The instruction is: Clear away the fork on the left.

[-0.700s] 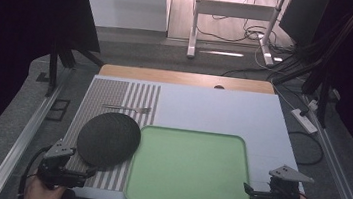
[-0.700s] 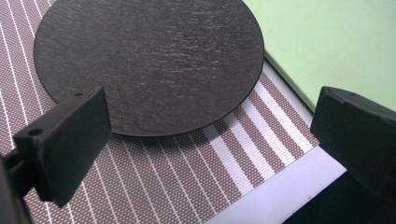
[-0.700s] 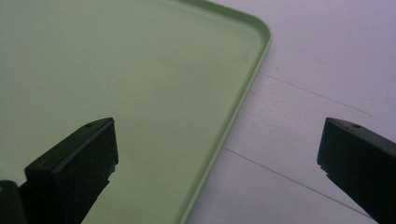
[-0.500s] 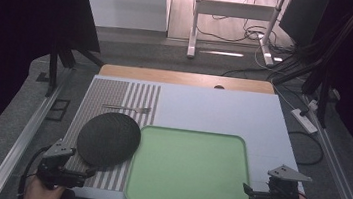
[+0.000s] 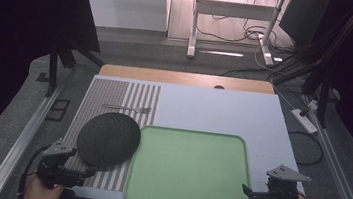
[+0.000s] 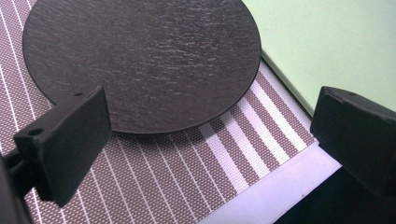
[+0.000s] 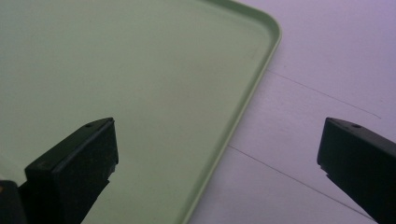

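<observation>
A green tray (image 5: pixel 186 168) lies at the near edge of the white table (image 5: pixel 223 112), with a dark round plate (image 5: pixel 108 138) just left of it on a striped mat (image 5: pixel 114 97); the plate's right edge meets or overlaps the tray's rim. A fork (image 5: pixel 128 108) lies on the mat beyond the plate. The left gripper (image 5: pixel 86 172) sits at the plate's near edge, jaws wide apart and holding nothing. The right gripper (image 5: pixel 247 190) sits at the tray's near right corner, jaws likewise spread and empty.

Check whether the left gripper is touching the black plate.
Apart. In the left gripper view, the left gripper stands open with striped placemat showing between its jaws, and the black plate lies beyond them, ungripped.
</observation>
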